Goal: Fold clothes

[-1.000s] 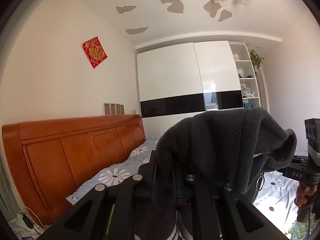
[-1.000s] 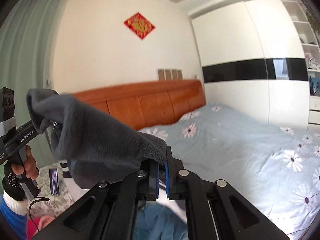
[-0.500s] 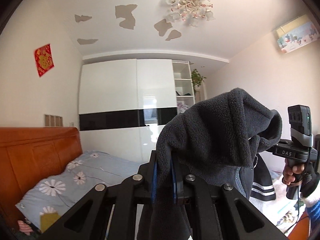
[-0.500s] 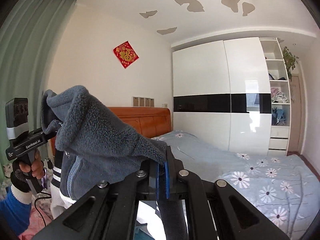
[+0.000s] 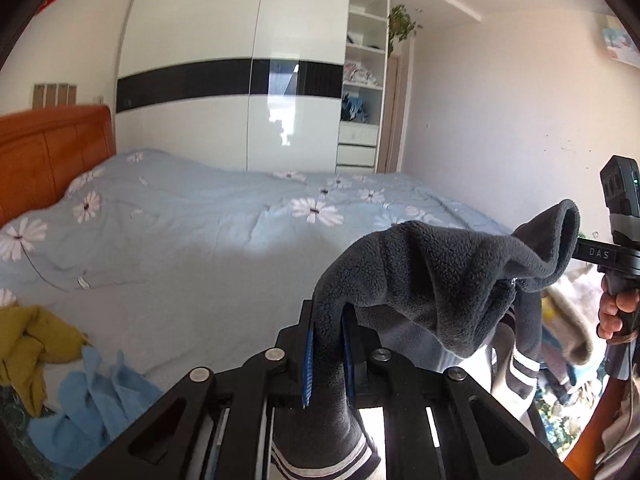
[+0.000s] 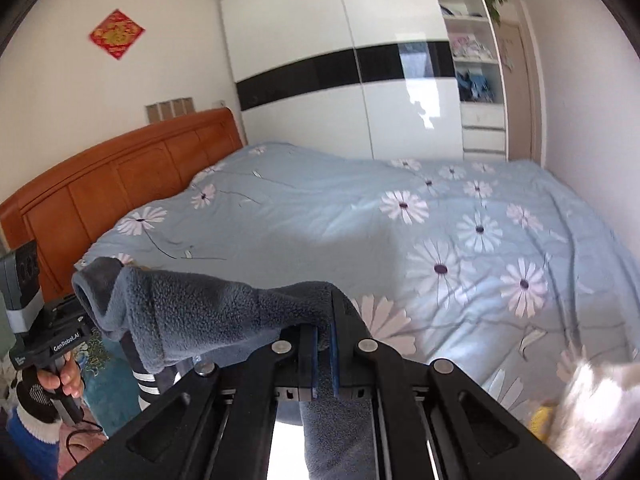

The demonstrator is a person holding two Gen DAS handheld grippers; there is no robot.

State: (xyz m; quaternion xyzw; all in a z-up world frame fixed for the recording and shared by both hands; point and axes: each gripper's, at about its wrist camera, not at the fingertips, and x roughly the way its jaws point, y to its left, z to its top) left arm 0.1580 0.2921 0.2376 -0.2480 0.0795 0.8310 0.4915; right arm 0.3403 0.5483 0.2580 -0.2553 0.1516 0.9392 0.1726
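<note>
The bed (image 6: 360, 216) lies open across its middle and far side, its flowered cover bare up to the headboard (image 6: 120, 184) and the wardrobe (image 5: 224, 80). At the near left edge a yellow garment (image 5: 36, 340) and a blue cloth (image 5: 92, 400) take up room. At the near right edge a pale fluffy heap (image 6: 596, 408) crowds the corner.

"DAS" is printed white on the black handheld right gripper (image 5: 600, 255); "GenRobot.AI", seemingly, on the black handheld left gripper (image 6: 66, 342).
</note>
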